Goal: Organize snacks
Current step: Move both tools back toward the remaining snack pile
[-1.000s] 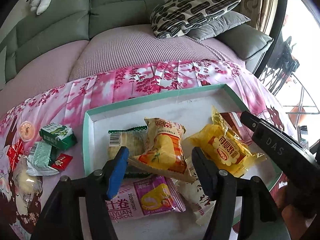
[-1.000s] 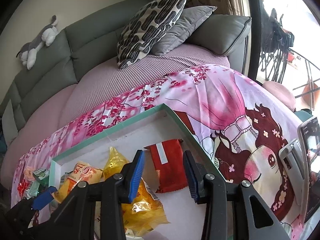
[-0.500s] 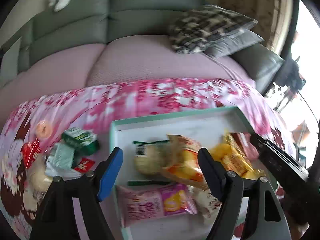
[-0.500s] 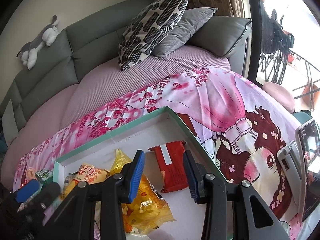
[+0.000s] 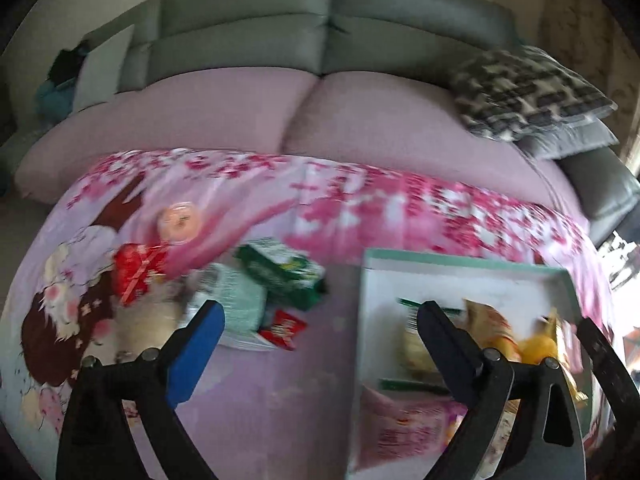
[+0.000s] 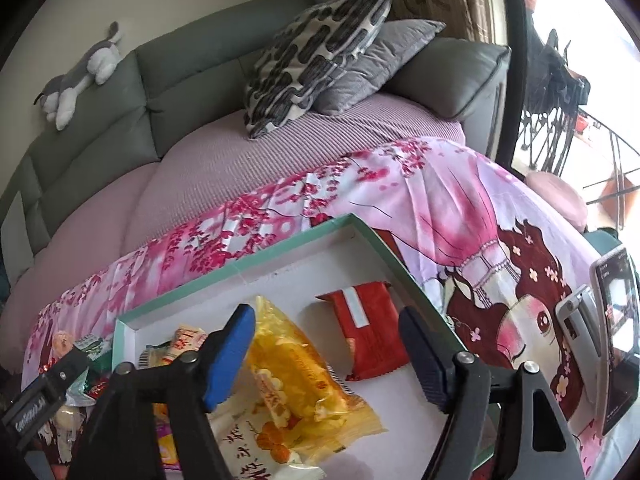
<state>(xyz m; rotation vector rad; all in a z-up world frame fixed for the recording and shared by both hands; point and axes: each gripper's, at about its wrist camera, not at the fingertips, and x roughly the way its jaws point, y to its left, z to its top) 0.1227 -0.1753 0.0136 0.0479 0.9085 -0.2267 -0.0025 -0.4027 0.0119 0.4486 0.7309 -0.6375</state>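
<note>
Snacks loose left of tray | I'm opening both empty fingers, left, right | next: grab one.

The left gripper hangs over the pink floral cloth, its jaws opening with nothing between them. Just past its blue finger pad lies a loose cluster of snacks: a green carton, a pale green packet, a small red packet, a red wrapped sweet and a round peach-coloured cup. To the right, the teal-rimmed tray holds blurred yellow and pink packets. A grey sofa rises behind.
</note>
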